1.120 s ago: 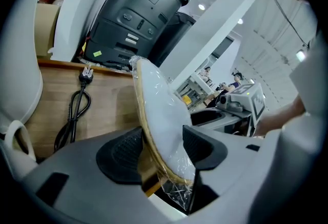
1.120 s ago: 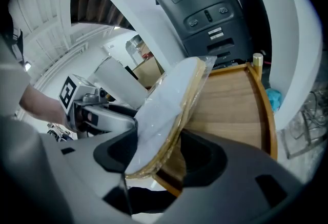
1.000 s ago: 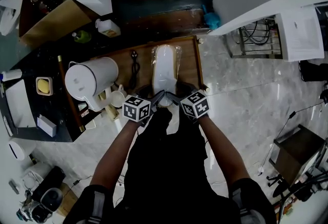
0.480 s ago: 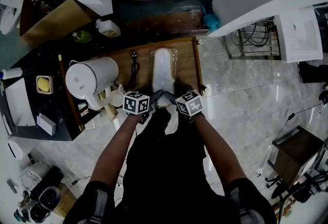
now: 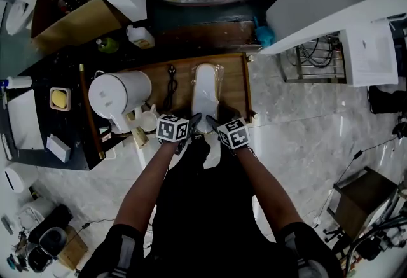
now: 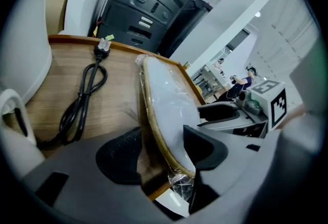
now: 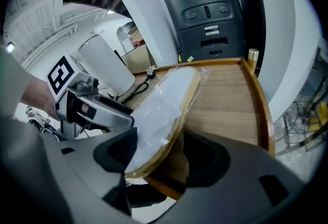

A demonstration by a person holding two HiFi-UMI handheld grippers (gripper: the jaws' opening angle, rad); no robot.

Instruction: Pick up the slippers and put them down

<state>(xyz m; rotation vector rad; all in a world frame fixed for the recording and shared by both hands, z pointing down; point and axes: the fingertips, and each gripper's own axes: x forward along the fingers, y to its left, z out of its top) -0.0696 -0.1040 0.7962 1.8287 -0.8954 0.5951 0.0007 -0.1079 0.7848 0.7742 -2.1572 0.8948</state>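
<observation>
A white slipper pack in clear plastic [image 5: 205,89] lies lengthwise on the wooden tabletop [image 5: 235,79], heel end at the near edge. My left gripper [image 5: 193,124] and right gripper [image 5: 213,123] sit side by side at that heel end. In the left gripper view the pack [image 6: 169,105] runs between the jaws of the left gripper [image 6: 164,154], with bare wood showing beside the left pad. In the right gripper view the pack [image 7: 164,100] lies between the jaws of the right gripper [image 7: 159,154], with a gap at the right pad. Both stand open.
A black power cord [image 5: 170,83] lies on the wood left of the pack. A white jug [image 5: 117,95] and a small cup [image 5: 147,121] stand at the table's left edge. A dark machine [image 7: 205,7] rises behind the table. Marble floor [image 5: 305,124] lies to the right.
The slipper pack looks lower and smaller than a second ago, now lying on the wood. Both grippers have come down with it, and their marker cubes sit closer together.
</observation>
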